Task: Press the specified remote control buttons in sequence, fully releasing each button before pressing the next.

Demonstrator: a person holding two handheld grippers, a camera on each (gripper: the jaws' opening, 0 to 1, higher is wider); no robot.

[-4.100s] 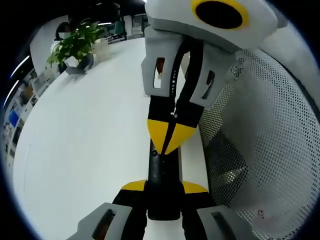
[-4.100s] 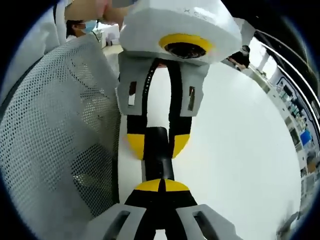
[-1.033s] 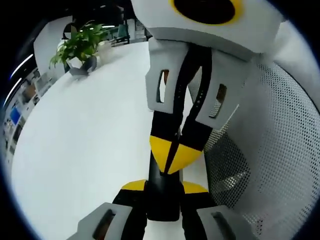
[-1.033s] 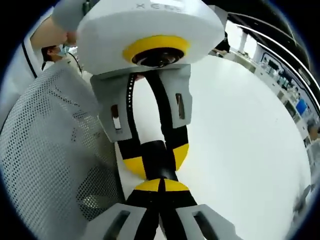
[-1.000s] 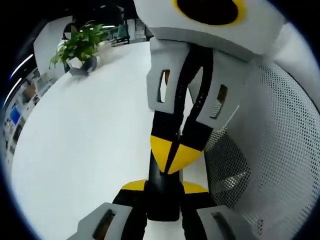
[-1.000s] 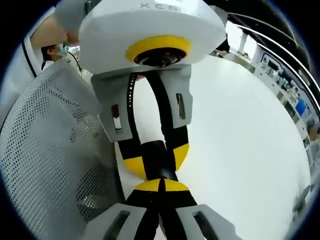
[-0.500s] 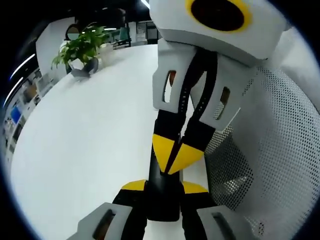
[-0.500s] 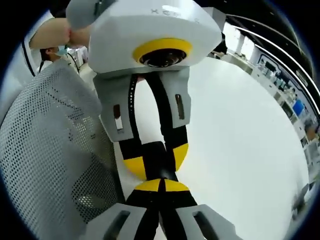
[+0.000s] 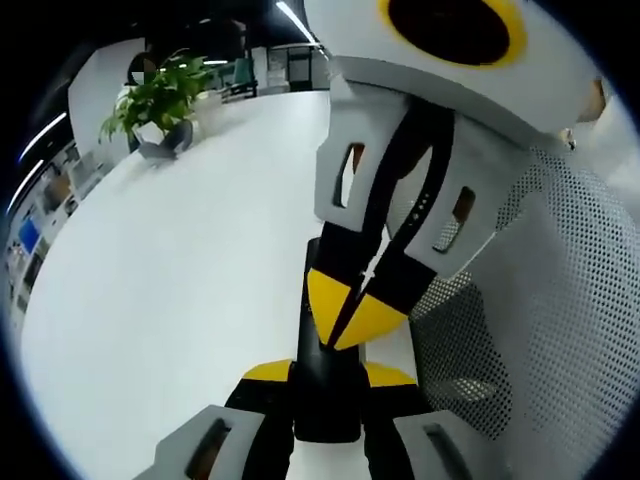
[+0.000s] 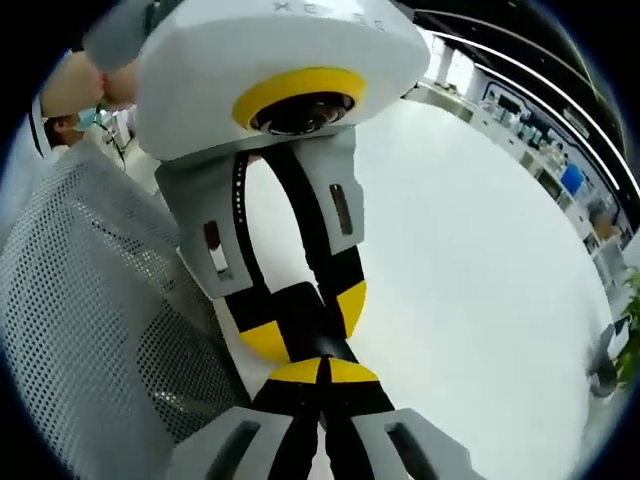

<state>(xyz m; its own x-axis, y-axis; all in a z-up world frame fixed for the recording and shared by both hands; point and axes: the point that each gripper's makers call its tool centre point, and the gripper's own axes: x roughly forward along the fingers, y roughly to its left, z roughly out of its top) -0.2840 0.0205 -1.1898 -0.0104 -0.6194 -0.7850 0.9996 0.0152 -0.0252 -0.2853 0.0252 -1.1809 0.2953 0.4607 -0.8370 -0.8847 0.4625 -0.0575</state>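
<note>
A slim black remote control [image 9: 325,400] sticks out from my left gripper [image 9: 328,375], whose yellow-tipped jaws are shut on its sides. My right gripper [image 9: 345,315] comes down from above, jaws shut, with its joined yellow tips resting on the remote's upper face just beyond the left jaws. In the right gripper view, my right gripper [image 10: 322,372] shows its tips closed together against the remote control [image 10: 300,305], which the left gripper [image 10: 305,322] clamps from the far side. The buttons are hidden under the tips.
Under both grippers lies a broad white table [image 9: 180,280]. A potted green plant [image 9: 160,100] stands at its far end. A white mesh chair back [image 9: 540,300] stands close beside the grippers, also the mesh chair back [image 10: 80,300]. A person's hand [image 10: 85,85] holds the left gripper.
Both views have tilted a little with the hands. The right gripper's shut tips sit slightly nearer the left jaws on the remote than 4 seconds ago. The left grip is unchanged.
</note>
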